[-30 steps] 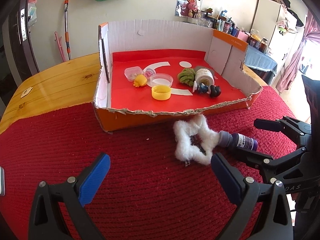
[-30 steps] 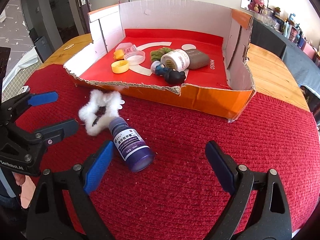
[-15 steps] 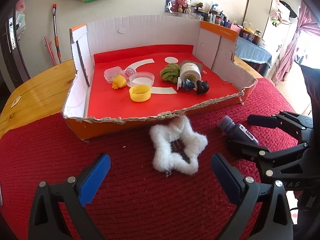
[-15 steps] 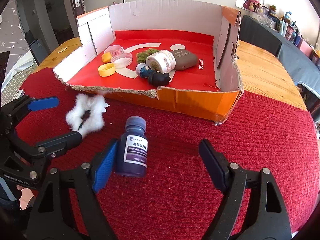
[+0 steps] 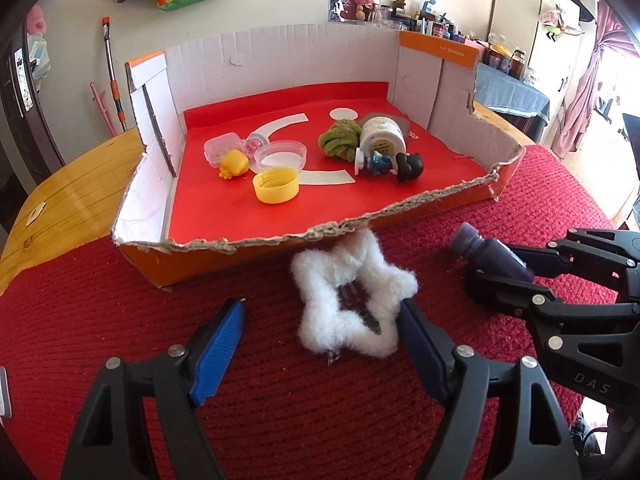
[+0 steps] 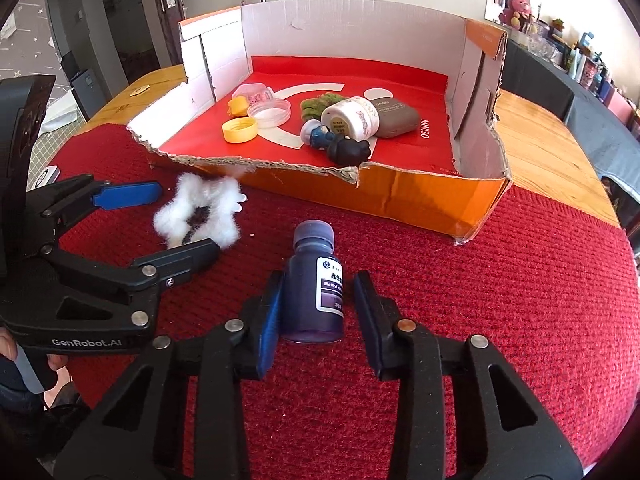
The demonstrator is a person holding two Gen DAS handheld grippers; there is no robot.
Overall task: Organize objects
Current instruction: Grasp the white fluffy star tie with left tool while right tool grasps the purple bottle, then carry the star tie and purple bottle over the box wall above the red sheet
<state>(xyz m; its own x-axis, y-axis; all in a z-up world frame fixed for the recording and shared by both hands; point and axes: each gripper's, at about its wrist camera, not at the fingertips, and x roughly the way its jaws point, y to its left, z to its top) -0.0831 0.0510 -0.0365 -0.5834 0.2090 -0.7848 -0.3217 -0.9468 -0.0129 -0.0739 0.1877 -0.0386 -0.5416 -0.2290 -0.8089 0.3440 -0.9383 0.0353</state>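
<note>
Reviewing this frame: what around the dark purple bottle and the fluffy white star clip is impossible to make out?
- Dark purple plastic bottle: the label print is too small in the right wrist view, and the right gripper fingers hide whether they press it.
- Same bottle, left wrist view: body hidden by those fingers.
- Fluffy white star-shaped hair clip: fur covers its metal clasp in both views.
- Grey pouch: mostly behind the white jar in the left wrist view.

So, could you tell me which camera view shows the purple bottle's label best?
The right wrist view: the purple bottle lies between the right gripper fingers with its white label facing the camera. The left wrist view shows only its cap and dark side; no label is visible there.
</note>
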